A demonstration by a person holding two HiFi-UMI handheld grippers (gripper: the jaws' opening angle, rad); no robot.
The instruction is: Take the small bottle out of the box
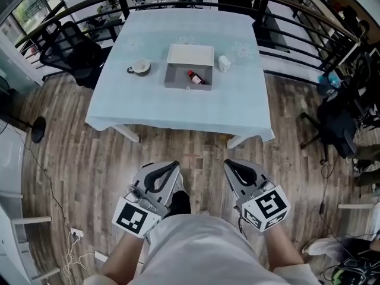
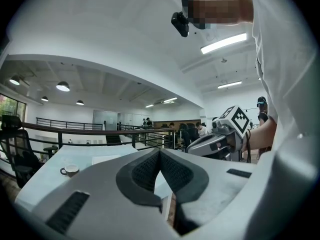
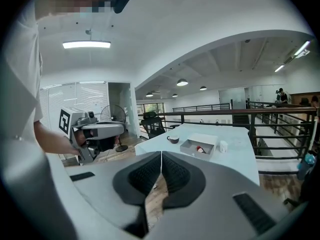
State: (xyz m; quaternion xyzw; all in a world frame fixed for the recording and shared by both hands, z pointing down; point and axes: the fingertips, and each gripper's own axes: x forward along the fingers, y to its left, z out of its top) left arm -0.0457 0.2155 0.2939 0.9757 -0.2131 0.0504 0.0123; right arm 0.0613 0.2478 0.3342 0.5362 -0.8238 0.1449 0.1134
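- On the surface (image 1: 178, 108) ahead of me, the grey box (image 1: 178, 86) lies open; the small bottle (image 1: 196, 78) lies inside it, toward its right end.
- A white lid (image 1: 190, 54) touches the box's far side; a cup (image 1: 141, 67) stands to its left, a small white jar (image 1: 224, 63) to its right.
- My left tool (image 1: 174, 165) and right tool (image 1: 228, 163) hang above the floor (image 1: 89, 159), well apart from the surface, jaws pressed together, holding nothing.

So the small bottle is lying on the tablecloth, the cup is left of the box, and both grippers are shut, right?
Not quite. The small bottle lies inside the box, not on the tablecloth; the head view shows it. The cup is left of the box, and the left gripper and right gripper are both shut.
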